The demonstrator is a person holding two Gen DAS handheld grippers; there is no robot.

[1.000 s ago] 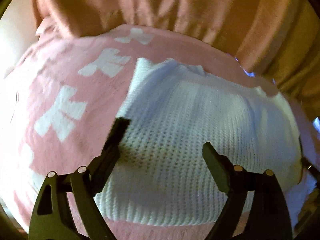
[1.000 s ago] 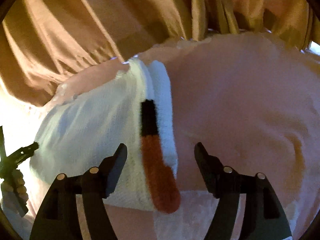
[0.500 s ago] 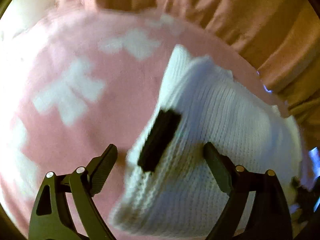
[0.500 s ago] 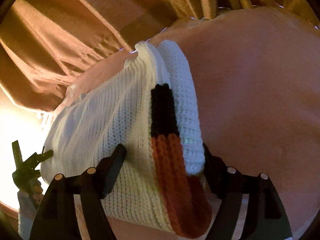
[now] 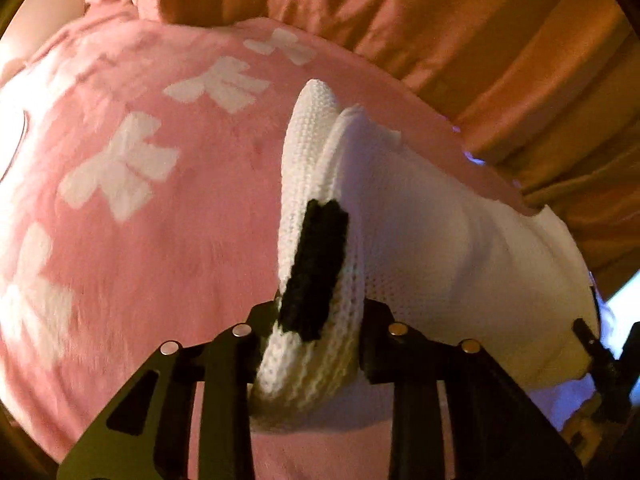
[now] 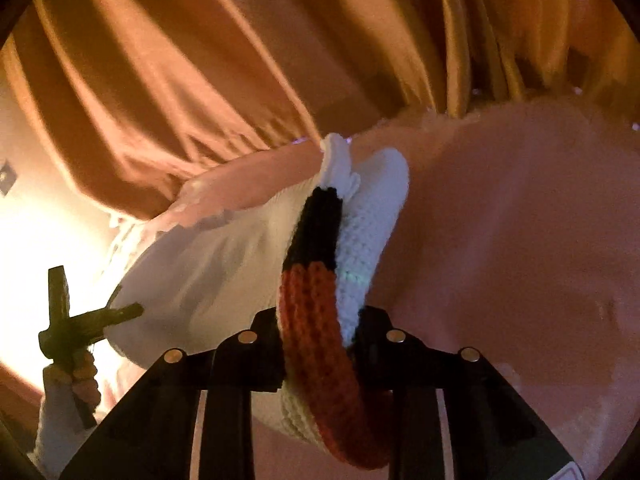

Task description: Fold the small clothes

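Left wrist view: the left gripper (image 5: 316, 344) is clamped on the ribbed edge of a white knitted garment (image 5: 440, 248), at a black stripe (image 5: 316, 268) rising toward 12 o'clock. The garment spreads toward 3 o'clock over a pink blanket (image 5: 140, 240) with white bows; orange curtain (image 5: 480, 40) lies beyond.

Right wrist view: the right gripper (image 6: 320, 344) is clamped on the same garment (image 6: 208, 264) at its black-and-orange stripe (image 6: 312, 280). The cloth extends toward 9 o'clock, where the left gripper (image 6: 120, 312) meets its far edge.
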